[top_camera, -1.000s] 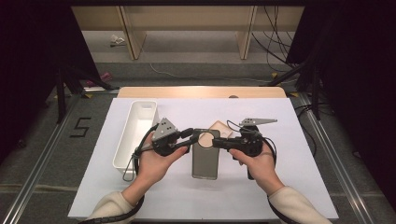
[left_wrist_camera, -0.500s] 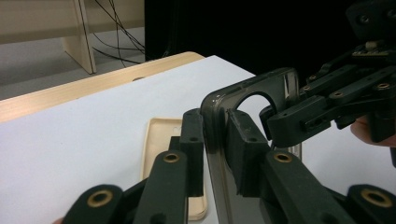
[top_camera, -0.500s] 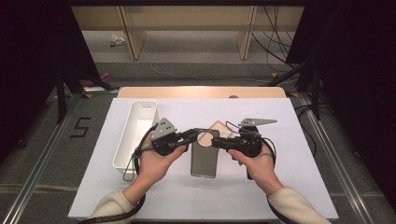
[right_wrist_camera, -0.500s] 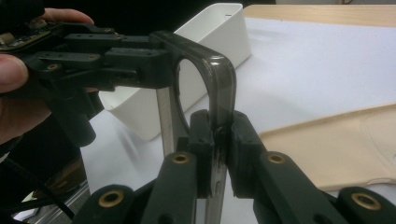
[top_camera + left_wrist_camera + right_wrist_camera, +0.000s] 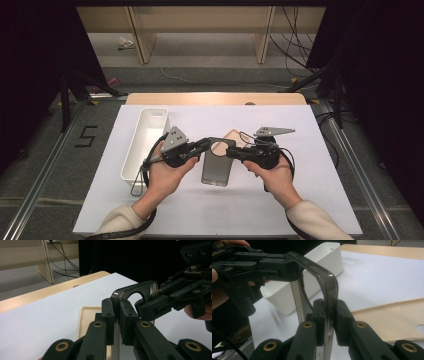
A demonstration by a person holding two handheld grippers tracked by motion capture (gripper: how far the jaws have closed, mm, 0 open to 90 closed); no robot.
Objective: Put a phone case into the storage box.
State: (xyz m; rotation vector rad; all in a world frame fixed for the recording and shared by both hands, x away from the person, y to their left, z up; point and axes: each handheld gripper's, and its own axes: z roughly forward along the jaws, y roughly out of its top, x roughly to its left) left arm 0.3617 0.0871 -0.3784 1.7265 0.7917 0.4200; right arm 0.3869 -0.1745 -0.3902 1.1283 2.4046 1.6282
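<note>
Pinching a smoky phone case (image 5: 216, 167) between my left gripper (image 5: 209, 143) and right gripper (image 5: 231, 151); no lettering legible.

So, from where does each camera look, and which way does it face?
High view: above the table, facing forward and down; both forearms, left hand-held gripper, right hand-held gripper.
Left gripper view: along its own jaws, shut on the phone case.
Right gripper view: along its jaws, toward the white bin.
All views share the case.

A white bin (image 5: 146, 142) sits long and narrow on the left of the white table sheet (image 5: 310, 200). A beige phone case (image 5: 402, 315) lies flat mid-table. Behind runs the wooden table edge (image 5: 215, 98).
</note>
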